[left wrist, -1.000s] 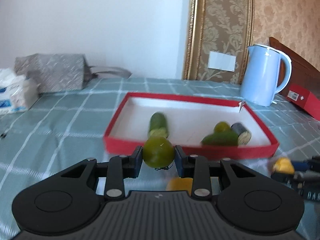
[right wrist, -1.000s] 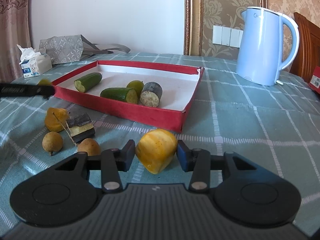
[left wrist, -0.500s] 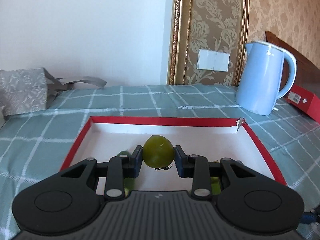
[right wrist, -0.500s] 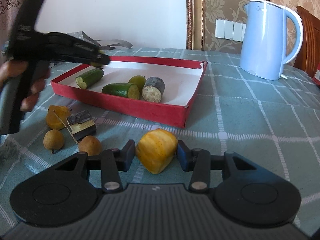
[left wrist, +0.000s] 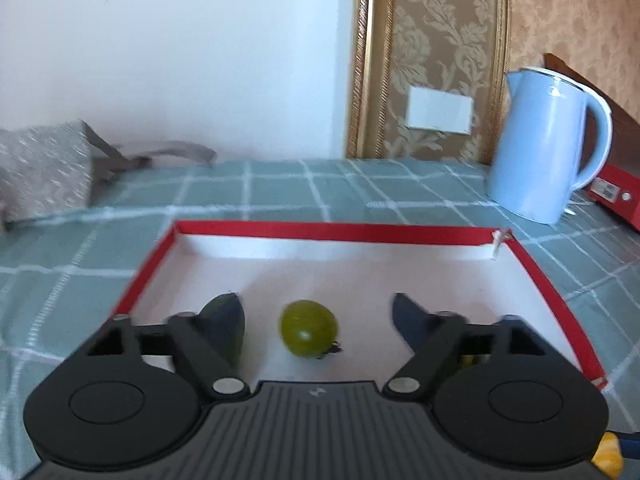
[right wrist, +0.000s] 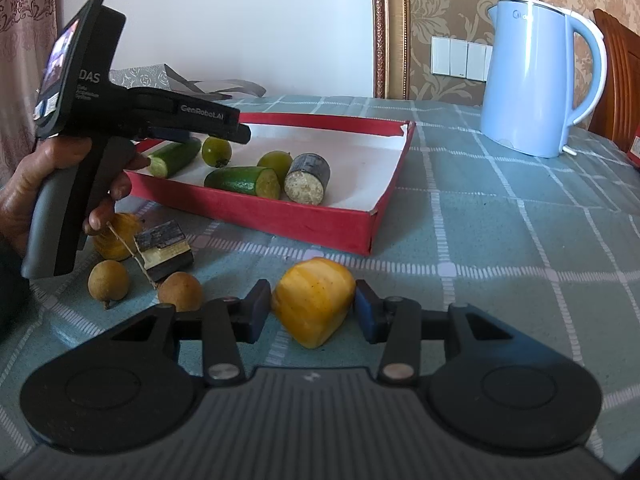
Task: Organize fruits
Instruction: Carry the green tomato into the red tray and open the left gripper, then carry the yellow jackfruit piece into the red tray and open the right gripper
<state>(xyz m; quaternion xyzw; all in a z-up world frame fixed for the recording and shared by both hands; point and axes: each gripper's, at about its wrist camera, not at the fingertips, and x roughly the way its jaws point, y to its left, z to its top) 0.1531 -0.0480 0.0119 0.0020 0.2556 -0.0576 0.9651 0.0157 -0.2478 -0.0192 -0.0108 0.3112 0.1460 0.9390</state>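
The left tool stands over the red tray with its jaws opening, and the small green fruit lies free between them on the white tray floor, touching neither pad. A cucumber piece is half hidden behind the left finger, and the other tray items are covered by the tool body in this view. The right tool is closed on a yellow fruit above the bench, whose underside I cannot see.
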